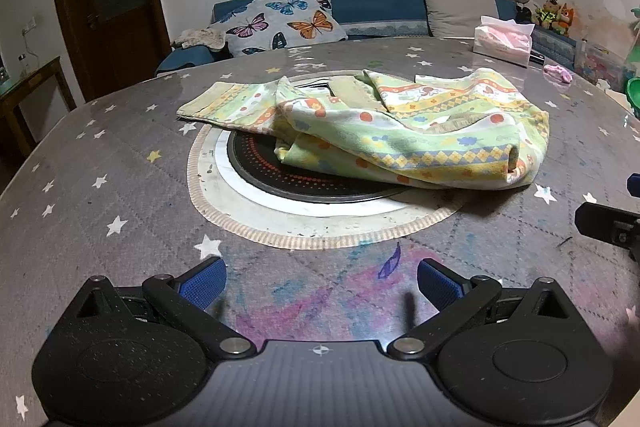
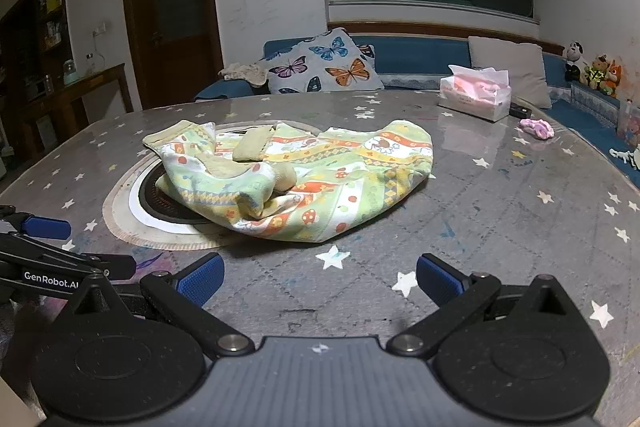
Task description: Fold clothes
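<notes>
the patterned garment [image 1: 372, 123] lies crumpled on the star-print table [image 1: 100, 195], partly covering the round black cooktop [image 1: 256, 163] at its centre. nearer than the cooktop, the left gripper [image 1: 320, 285] and right gripper [image 2: 320, 281] hover with jaws spread wide, holding nothing. a tissue box [image 2: 476, 97] sits beyond the cooktop.

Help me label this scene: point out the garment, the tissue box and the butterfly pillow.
garment [image 2: 320, 179], right wrist view, middle of the crumpled body.
tissue box [image 2: 474, 99], right wrist view, front face.
butterfly pillow [image 1: 280, 21], left wrist view, centre of cover.
</notes>
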Demonstrator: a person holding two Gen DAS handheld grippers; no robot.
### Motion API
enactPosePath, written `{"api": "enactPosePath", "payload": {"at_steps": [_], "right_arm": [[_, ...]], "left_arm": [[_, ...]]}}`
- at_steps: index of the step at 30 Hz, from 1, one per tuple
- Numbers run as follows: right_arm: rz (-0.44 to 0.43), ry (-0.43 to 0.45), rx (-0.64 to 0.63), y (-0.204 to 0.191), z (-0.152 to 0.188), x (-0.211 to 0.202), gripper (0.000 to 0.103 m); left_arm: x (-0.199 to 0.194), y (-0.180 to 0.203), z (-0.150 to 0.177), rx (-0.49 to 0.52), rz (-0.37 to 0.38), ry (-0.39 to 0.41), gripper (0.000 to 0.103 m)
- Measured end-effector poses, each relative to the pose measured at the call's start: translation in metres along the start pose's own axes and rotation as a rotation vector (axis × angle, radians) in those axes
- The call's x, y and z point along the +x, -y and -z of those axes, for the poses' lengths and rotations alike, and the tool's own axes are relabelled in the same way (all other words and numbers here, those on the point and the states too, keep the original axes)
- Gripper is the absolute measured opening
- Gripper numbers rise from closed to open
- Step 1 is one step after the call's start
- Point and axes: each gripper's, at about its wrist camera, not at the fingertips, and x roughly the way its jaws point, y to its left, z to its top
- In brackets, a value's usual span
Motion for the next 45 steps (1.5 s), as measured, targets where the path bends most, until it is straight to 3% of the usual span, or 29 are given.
{"api": "enactPosePath", "payload": {"at_steps": [27, 45], "right_arm": [[-0.005, -0.024, -0.032, -0.004, -0.009, 0.015, 0.103], [-0.031, -0.014, -0.055, -0.003, -0.044, 0.034, 0.103]], "left_arm": [[0.014, -0.003, -0.009, 0.002, -0.002, -0.021, 0.103], [0.023, -0.023, -0.041, -0.027, -0.026, 0.006, 0.103]]}}
